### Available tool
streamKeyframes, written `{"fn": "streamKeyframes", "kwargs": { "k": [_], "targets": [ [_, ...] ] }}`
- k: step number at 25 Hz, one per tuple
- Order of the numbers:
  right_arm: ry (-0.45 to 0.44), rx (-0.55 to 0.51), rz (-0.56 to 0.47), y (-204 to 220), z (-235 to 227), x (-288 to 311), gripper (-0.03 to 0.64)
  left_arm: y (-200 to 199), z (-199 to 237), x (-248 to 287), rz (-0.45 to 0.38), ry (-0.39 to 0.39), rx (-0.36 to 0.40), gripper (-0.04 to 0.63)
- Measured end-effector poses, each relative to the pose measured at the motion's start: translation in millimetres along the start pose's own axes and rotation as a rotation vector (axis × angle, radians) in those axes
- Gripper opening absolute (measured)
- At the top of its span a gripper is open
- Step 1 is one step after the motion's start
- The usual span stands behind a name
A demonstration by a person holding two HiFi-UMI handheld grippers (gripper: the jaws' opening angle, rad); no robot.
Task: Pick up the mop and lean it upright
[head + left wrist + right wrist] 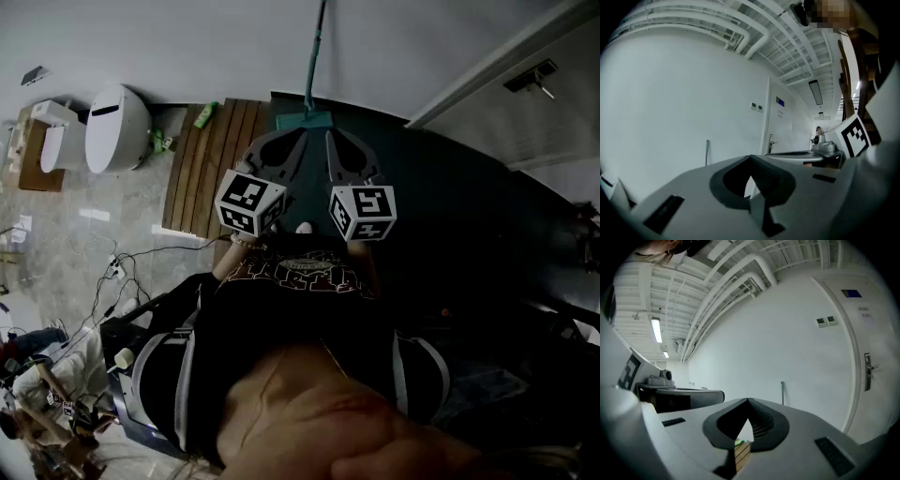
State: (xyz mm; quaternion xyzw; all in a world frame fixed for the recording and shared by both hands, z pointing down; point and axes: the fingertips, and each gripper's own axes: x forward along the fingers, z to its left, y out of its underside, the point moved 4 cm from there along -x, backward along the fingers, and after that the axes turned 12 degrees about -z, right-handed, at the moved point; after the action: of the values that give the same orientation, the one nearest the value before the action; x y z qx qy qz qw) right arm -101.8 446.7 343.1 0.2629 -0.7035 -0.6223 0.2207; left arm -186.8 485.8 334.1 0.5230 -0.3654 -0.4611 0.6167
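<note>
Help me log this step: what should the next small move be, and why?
Probably just lower both away: the mop already stands upright against the wall, and the left gripper and right gripper have shut fingers holding nothing.

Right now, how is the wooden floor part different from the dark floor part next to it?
The wooden floor part is brown slats; the dark floor part is nearly black and looks smooth. The wooden one is a narrow strip, the dark one much wider. A green thing lies at the wooden part's far end; the mop stands on the dark part. Both lie side by side and reach the white wall.
</note>
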Motion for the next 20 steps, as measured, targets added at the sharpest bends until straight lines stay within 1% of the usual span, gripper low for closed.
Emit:
{"fn": "streamKeyframes", "kwargs": {
  "k": [3,6,14,20],
  "targets": [
    [-0.009,-0.011,-0.029,-3,-10,6,0.019,-2,0,14,-0.03,-0.001,0.011,0.046],
    [-0.018,0.003,-0.046,-4,-20,6,0.02,-1,-4,23,-0.037,-0.008,0.016,0.046],
    [-0.002,0.005,-0.001,5,-39,7,0.02,9,-10,34,-0.02,-0.017,0.002,0.046],
    [0.02,0.001,0.012,7,-51,16,0.02,13,-1,44,-0.003,-0.022,-0.002,0.046]
  ]
}}
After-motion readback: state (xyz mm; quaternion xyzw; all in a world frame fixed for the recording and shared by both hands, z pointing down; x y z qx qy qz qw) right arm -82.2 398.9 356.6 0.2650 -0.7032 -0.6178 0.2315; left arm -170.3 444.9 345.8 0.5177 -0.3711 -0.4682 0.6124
